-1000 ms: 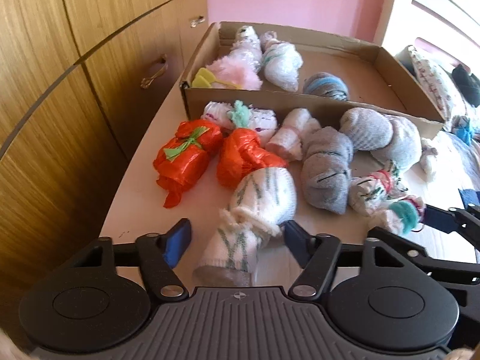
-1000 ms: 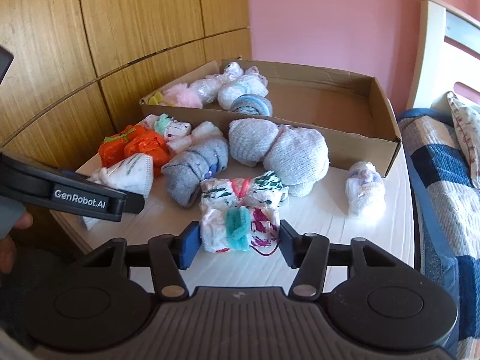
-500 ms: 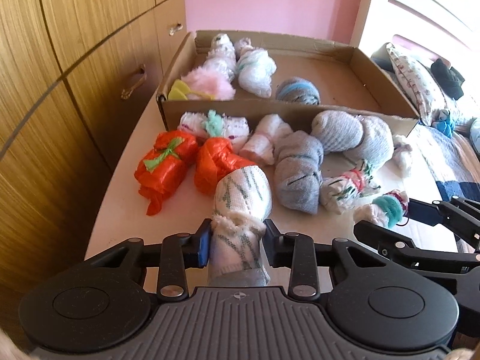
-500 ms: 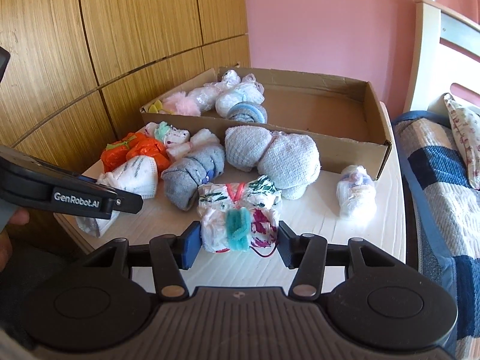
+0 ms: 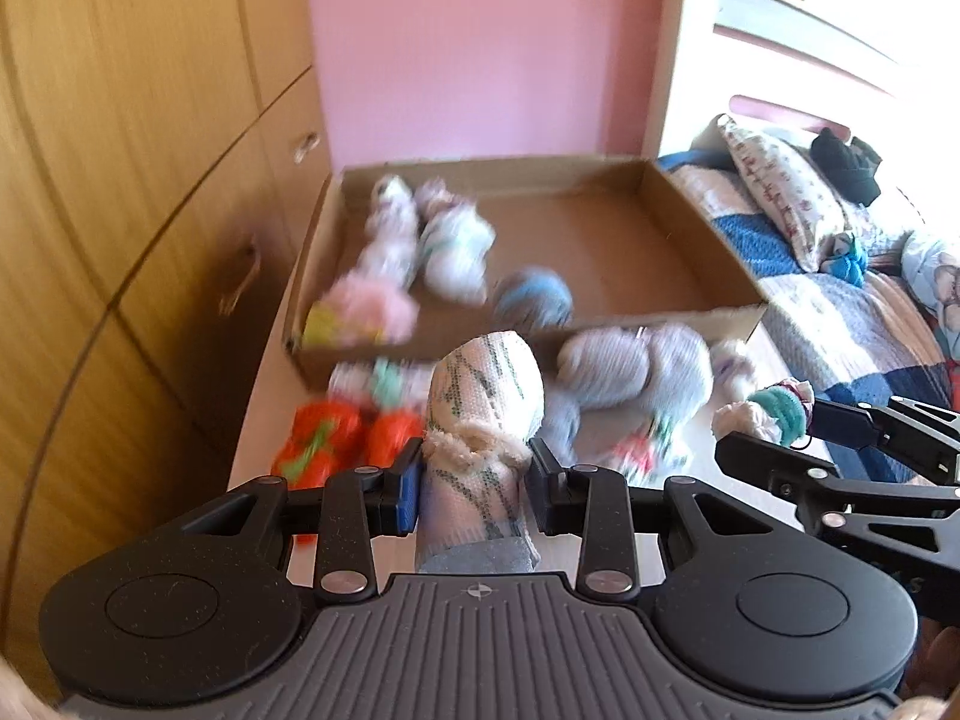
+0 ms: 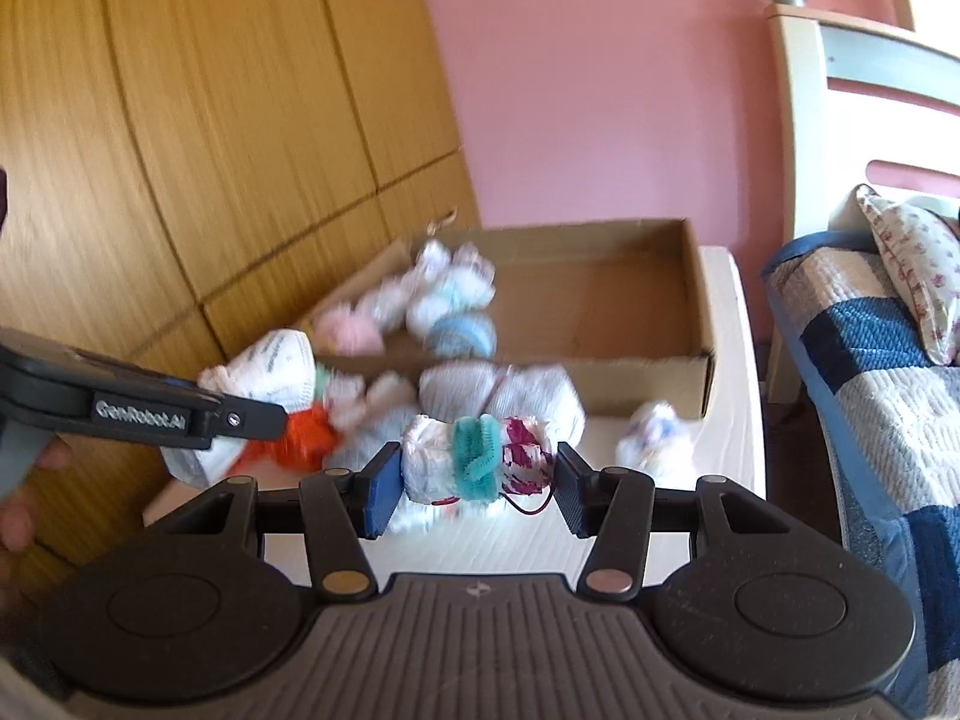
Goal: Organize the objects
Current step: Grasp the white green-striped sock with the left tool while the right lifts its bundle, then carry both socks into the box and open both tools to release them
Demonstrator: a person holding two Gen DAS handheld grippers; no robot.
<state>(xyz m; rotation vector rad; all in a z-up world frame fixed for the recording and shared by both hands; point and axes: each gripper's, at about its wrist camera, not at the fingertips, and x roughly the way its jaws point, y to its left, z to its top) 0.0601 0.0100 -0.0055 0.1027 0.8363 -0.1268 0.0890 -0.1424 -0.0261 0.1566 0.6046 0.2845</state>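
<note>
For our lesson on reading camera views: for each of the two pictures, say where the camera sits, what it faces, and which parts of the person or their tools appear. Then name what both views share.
Left wrist: sits on the left gripper, faces the cardboard box; it holds a white-and-green sock roll; the right gripper shows at right.
Right wrist: sits on the right gripper, faces the box; it holds a bundle with a teal tie; the left gripper and a hand show at left.
Shared: box, both bundles, bed.

Left gripper [image 5: 474, 480], right gripper [image 6: 478, 489] clamped.
</note>
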